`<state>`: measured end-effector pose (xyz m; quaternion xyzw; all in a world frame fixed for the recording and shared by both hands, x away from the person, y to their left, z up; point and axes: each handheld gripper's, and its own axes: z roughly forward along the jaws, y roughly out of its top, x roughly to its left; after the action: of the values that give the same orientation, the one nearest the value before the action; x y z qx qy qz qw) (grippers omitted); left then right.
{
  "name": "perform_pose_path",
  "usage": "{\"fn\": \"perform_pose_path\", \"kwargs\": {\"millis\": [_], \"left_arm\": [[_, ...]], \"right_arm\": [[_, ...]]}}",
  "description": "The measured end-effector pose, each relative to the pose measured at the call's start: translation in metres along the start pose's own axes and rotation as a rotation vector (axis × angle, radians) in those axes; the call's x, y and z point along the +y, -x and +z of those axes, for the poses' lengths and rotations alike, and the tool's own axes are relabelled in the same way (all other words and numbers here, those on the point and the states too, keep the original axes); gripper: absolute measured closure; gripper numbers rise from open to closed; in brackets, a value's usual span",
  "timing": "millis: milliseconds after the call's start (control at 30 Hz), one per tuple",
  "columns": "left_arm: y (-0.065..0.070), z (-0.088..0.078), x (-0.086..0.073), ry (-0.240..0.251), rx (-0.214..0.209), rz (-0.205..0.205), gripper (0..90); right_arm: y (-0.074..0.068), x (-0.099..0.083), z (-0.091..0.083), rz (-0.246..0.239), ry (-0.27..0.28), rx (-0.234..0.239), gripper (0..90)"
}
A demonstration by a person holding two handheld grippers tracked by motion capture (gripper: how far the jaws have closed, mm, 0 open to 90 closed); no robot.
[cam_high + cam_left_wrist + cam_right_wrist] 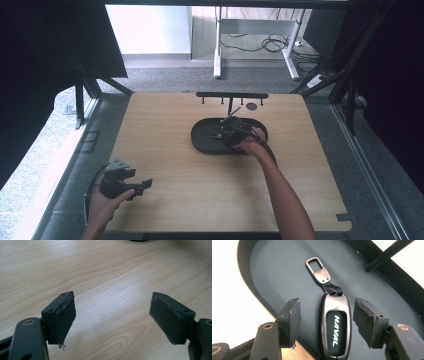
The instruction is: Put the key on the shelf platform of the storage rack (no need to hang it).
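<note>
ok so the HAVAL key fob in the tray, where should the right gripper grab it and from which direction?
Grip the key fob across its narrow width, on the two long metal-trimmed edges, coming straight down from above. It lies flat in the black tray with its strap and clip trailing away, so the body is the firmest part. The right gripper already straddles it, jaws open on either side.

Left tool point(112, 317) jaws gape over bare bench point(165, 125), open room all round. Right tool point(325, 322) jaws straddle key fob point(336, 330) in dark tray point(277, 272); upright rack post point(384, 256) crowds, probably, the far side.
</note>
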<state>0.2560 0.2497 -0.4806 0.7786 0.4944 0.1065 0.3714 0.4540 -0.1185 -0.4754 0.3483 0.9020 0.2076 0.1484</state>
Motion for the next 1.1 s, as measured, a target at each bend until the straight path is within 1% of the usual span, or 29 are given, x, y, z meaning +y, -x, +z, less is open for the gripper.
{"fn": "perform_pose_path", "kwargs": {"millis": [167, 267, 333, 500, 600, 667, 833, 900, 1100], "left_arm": [[0.0, 0.0, 0.0, 0.001, 0.001, -0.001, 21.1], [0.0, 0.0, 0.0, 0.001, 0.001, 0.0, 21.1], [0.001, 0.0, 0.0, 0.0, 0.002, 0.001, 21.1], [0.002, 0.001, 0.001, -0.003, 0.001, 0.007, 21.1], [0.004, 0.002, 0.001, -0.007, 0.0, 0.011, 21.1], [0.005, 0.003, 0.001, -0.006, -0.001, 0.013, 21.1], [0.006, 0.003, 0.001, -0.009, 0.002, 0.014, 21.1], [0.007, 0.004, 0.001, -0.008, 0.002, 0.013, 21.1], [0.008, 0.005, 0.001, -0.015, 0.002, 0.02, 21.1]], "right_arm": [[-0.004, -0.003, -0.011, -0.015, 0.028, 0.007, 39.6], [-0.006, -0.008, -0.018, -0.021, 0.04, 0.013, 39.6], [-0.007, -0.012, -0.023, -0.025, 0.058, 0.017, 39.8], [-0.009, -0.025, -0.035, -0.012, 0.091, 0.029, 40.5], [-0.01, -0.033, -0.04, -0.009, 0.101, 0.028, 40.7], [-0.012, -0.04, -0.045, 0.003, 0.112, 0.037, 40.7], [-0.016, -0.06, -0.054, 0.013, 0.141, 0.051, 40.5], [-0.018, -0.07, -0.058, 0.023, 0.161, 0.056, 40.8], [-0.026, -0.101, -0.062, 0.056, 0.179, 0.085, 40.6]]}}
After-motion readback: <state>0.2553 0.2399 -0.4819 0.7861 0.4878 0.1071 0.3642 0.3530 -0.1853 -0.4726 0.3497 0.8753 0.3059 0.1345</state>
